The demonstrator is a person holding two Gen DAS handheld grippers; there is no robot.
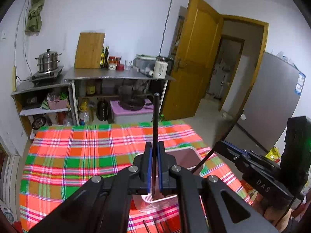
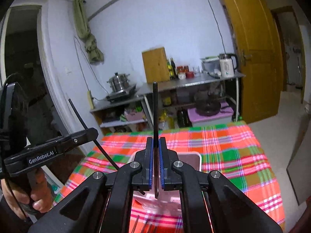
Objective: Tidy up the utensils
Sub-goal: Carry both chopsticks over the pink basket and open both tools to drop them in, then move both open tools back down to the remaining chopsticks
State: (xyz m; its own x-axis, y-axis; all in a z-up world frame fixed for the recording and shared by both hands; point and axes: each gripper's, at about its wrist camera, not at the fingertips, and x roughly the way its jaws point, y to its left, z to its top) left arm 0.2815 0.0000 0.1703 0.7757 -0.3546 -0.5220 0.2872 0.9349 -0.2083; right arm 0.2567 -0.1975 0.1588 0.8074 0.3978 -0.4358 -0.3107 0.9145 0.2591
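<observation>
Left gripper (image 1: 155,153) clamped on one dark chopstick (image 1: 155,120); right gripper (image 2: 155,151) likewise on another chopstick (image 2: 155,112). Both upright above white box (image 1: 191,151) on plaid cloth (image 1: 77,151). Recommended: keep vertical, lower tips into box before releasing.

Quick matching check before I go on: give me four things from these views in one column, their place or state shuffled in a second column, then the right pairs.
Things:
1. left hand-held gripper
2. steel steamer pot
3. white kettle
4. white bin

Place or state:
A. on the plaid cloth, just beyond the grippers
B. on the stove at the left end of the shelving
C. shut on a dark chopstick standing upright
D. at the counter end nearest the wooden door

Pairs: 1-C, 2-B, 3-D, 4-A
</observation>
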